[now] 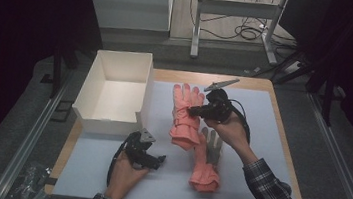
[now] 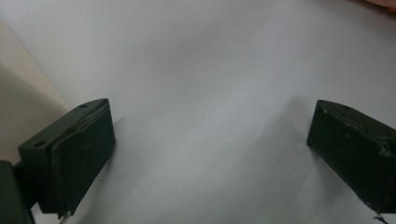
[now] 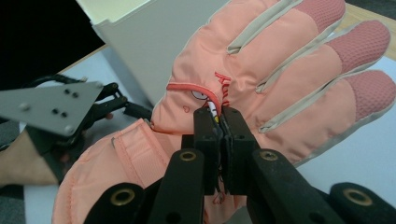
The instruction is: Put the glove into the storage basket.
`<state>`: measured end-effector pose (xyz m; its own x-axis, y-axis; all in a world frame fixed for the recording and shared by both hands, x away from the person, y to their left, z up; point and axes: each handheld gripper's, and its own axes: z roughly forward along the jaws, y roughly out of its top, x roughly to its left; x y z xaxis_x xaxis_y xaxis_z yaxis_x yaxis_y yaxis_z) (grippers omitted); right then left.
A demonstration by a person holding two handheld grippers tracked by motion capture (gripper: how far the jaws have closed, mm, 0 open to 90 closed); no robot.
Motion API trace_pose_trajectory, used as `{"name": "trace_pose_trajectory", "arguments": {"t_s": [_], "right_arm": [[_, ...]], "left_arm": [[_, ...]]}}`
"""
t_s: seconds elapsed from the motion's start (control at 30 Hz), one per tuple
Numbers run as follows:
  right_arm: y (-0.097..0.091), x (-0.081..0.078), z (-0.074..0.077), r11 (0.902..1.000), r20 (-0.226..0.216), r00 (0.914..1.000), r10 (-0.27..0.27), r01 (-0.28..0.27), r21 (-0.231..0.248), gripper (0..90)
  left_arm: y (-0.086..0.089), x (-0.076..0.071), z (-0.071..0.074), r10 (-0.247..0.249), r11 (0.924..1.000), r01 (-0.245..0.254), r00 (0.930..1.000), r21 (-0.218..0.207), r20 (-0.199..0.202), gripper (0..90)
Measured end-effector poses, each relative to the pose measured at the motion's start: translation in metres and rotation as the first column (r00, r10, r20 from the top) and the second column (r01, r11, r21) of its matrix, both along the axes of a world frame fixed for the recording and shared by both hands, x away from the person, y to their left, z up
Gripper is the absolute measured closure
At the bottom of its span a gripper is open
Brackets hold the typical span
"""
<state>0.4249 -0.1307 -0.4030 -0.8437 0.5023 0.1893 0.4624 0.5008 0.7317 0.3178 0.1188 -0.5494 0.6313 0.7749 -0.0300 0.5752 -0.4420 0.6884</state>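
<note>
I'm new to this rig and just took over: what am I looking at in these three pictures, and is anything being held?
There is no robot arm here: a person holds a two-jaw gripper in each hand. The high view looks down on the table from above the person's side. Each of the other two pictures comes from a camera riding on one gripper, looking along its black jaws.

On the table stand a white box and two pink gloves. The right gripper is shut on the glove beside the box, pinching fabric on its back. The second glove lies nearer the person. The left gripper is open over bare table, holding nothing.
</note>
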Motion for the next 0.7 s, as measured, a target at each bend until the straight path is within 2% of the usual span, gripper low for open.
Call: {"name": "trace_pose_trajectory", "arguments": {"t_s": [0.4, 0.7], "right_arm": [[-0.042, -0.041, 0.008, 0.9997, 0.007, 0.9998, -0.019, 0.019, 0.018, 85.5], [-0.072, -0.069, -0.002, 0.9993, -0.007, 0.9993, -0.037, 0.037, 0.009, 85.2]], "left_arm": [[0.0, 0.0, 0.0, 0.0, 1.0, 0.0, 1.0, 0.0, -0.001, 1.1], [0.0, 0.0, 0.0, 0.0, 1.0, 0.0, 1.0, -0.002, -0.005, 1.1]]}}
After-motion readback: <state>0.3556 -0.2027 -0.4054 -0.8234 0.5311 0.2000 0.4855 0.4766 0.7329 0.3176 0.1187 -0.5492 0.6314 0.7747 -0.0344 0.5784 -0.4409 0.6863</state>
